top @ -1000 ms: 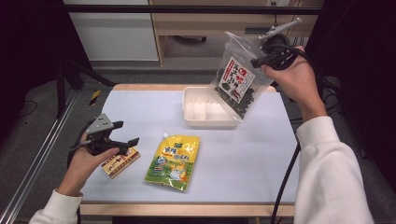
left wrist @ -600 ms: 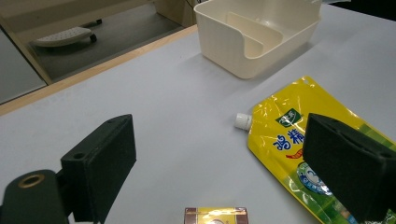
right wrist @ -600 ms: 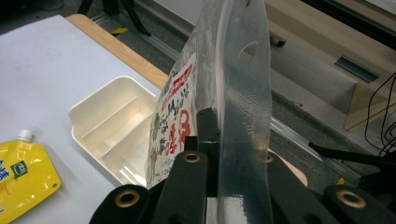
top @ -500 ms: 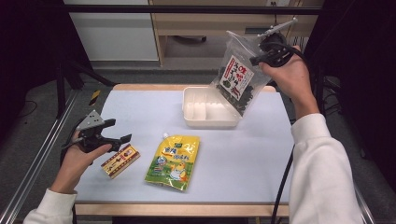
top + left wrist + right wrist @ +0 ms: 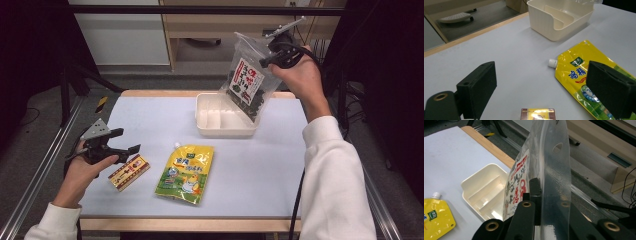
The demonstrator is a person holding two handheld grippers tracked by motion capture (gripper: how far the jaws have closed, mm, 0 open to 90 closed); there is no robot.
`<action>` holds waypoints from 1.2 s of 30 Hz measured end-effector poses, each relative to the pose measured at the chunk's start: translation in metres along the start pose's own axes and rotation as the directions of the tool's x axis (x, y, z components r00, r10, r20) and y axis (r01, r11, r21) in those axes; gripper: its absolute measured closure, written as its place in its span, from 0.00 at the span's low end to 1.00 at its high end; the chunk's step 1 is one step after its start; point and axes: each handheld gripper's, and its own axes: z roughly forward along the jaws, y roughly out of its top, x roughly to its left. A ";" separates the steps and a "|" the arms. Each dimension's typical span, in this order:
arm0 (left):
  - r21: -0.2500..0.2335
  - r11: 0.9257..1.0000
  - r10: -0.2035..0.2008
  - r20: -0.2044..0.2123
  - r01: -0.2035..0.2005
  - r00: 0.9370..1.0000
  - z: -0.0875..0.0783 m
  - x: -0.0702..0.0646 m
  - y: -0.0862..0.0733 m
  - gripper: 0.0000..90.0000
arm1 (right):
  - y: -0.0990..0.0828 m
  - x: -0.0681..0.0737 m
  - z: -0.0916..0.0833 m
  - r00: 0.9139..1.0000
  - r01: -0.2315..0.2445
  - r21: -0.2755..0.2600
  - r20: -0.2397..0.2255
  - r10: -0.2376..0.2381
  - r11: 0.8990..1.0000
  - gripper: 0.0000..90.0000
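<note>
Pale table (image 5: 280, 165), clear seaweed bag (image 5: 247, 82) held over cream tray (image 5: 220, 131).
Right gripper (image 5: 272, 50) clamped on the bag's top edge; left gripper (image 5: 127, 142) jaws wide, empty, just above small snack box (image 5: 129, 172), beside yellow pouch (image 5: 186, 173).

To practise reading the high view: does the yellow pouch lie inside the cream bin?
No, the yellow pouch lies flat on the table, apart from the cream bin.
</note>
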 end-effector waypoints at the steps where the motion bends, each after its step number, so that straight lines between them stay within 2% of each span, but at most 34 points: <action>1: 0.000 1.000 -0.003 0.000 0.003 1.000 0.000 0.000 -0.001 0.10 | 0.000 -0.001 0.002 1.000 -0.002 0.000 -0.003 0.002 1.000 0.99; 11: 0.006 1.000 -0.022 -0.002 0.022 1.000 0.000 0.004 -0.005 0.10 | -0.008 -0.002 0.027 1.000 -0.008 0.034 -0.024 0.009 0.999 0.99; 21: 0.018 1.000 -0.020 0.006 0.020 1.000 0.003 0.001 -0.006 0.10 | -0.022 -0.014 0.031 0.997 -0.069 0.038 -0.029 0.070 0.997 0.99; 26: 0.030 1.000 -0.010 0.009 0.010 1.000 0.005 -0.001 -0.007 0.10 | -0.027 -0.018 0.035 0.992 -0.120 0.022 -0.041 0.121 0.993 0.99; 30: 0.033 0.999 -0.009 0.011 0.009 1.000 0.006 -0.002 -0.008 0.10 | -0.028 -0.017 0.039 0.992 -0.116 0.058 -0.036 0.118 0.992 0.99; 34: 0.035 0.999 -0.008 0.014 0.007 1.000 0.007 -0.004 -0.008 0.10 | -0.031 -0.018 0.043 0.990 -0.128 0.043 -0.046 0.130 0.991 0.99; 36: 0.038 0.999 -0.007 0.015 0.006 1.000 0.008 -0.004 -0.008 0.10 | -0.030 -0.018 0.043 0.992 -0.118 0.040 -0.046 0.120 0.992 0.99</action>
